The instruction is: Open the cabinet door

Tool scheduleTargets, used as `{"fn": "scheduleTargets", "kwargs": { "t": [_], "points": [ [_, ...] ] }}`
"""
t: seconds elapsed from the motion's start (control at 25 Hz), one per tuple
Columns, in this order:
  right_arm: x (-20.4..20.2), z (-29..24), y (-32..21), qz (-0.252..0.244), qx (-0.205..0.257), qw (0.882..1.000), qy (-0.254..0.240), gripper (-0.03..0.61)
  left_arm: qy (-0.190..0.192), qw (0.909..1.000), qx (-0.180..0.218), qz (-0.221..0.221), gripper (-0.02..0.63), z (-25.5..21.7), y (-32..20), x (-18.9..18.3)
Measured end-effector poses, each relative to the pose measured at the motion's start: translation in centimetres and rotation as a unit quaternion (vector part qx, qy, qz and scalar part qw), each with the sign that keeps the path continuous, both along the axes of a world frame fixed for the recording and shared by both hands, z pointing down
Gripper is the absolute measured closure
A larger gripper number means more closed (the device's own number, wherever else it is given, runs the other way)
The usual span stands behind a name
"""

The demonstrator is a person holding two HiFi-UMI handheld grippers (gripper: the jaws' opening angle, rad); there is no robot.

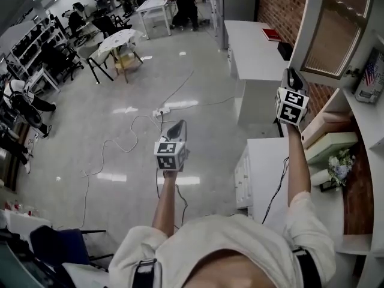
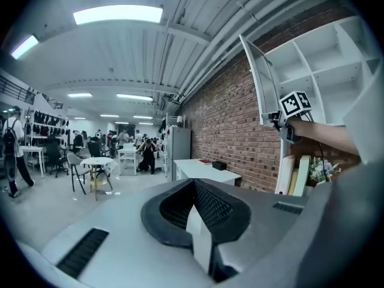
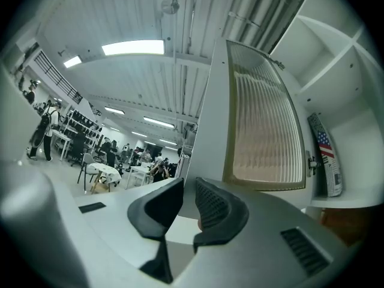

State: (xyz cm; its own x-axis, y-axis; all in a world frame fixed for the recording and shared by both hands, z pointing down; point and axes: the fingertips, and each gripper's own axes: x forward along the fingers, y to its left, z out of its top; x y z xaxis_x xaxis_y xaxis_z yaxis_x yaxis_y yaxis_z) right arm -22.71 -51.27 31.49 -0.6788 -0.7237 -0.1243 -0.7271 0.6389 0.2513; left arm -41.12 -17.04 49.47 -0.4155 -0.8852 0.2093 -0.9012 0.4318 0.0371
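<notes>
Grey shiny floor [image 1: 120, 101] fills the left of the head view, with thin cables [image 1: 144, 123] lying across it and a round table [image 1: 120, 39] near the upper left. People sit and stand far off along the top edge. A brick wall [image 1: 279, 5] and a white counter [image 1: 255, 47] stand at the upper middle (a red book [image 1: 271, 34] lies on the counter).

The cabinet door [image 1: 336, 29] is at the upper right of the frame. It has a white frame and ribbed glass, and it stands swung out from the white shelves [image 1: 367, 122]. Small flowers [image 1: 339, 164] sit lower down by the right edge.

The right gripper [image 1: 293, 75] is held up at the door's lower corner. In the right gripper view its jaws stand narrow, with the door's white edge between them, and the pads seem to press on it.

The left gripper [image 1: 178, 126] hangs in the middle of the frame over the floor, well apart from the door. In the left gripper view its jaws are pressed together and hold nothing
</notes>
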Motion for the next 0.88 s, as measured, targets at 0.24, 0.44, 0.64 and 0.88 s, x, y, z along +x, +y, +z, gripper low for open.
{"fn": "scheduleTargets", "kwargs": {
  "t": [0.24,0.44,0.64,0.88],
  "points": [
    [0.1,-0.1,0.2,-0.001,0.008,1.0,-0.008,0.5,0.0,1.0,0.0,-0.003,0.588,-0.1,-0.2,-0.4],
    [0.4,0.0,1.4,-0.025,0.02,0.999,0.004,0.5,-0.001,0.9999,-0.001,0.017,0.588,-0.2,-1.5,0.4],
    [2.6,1.1,2.8,-0.023,0.026,0.999,0.01,0.532,-0.004,0.9987,0.0,0.05,0.588,-0.4,-3.8,1.7],
    [7.8,3.0,3.2,0.008,0.008,1.0,-0.002,0.557,-0.007,0.9953,-0.001,0.096,0.588,-0.4,-7.6,4.1]
  ]
}}
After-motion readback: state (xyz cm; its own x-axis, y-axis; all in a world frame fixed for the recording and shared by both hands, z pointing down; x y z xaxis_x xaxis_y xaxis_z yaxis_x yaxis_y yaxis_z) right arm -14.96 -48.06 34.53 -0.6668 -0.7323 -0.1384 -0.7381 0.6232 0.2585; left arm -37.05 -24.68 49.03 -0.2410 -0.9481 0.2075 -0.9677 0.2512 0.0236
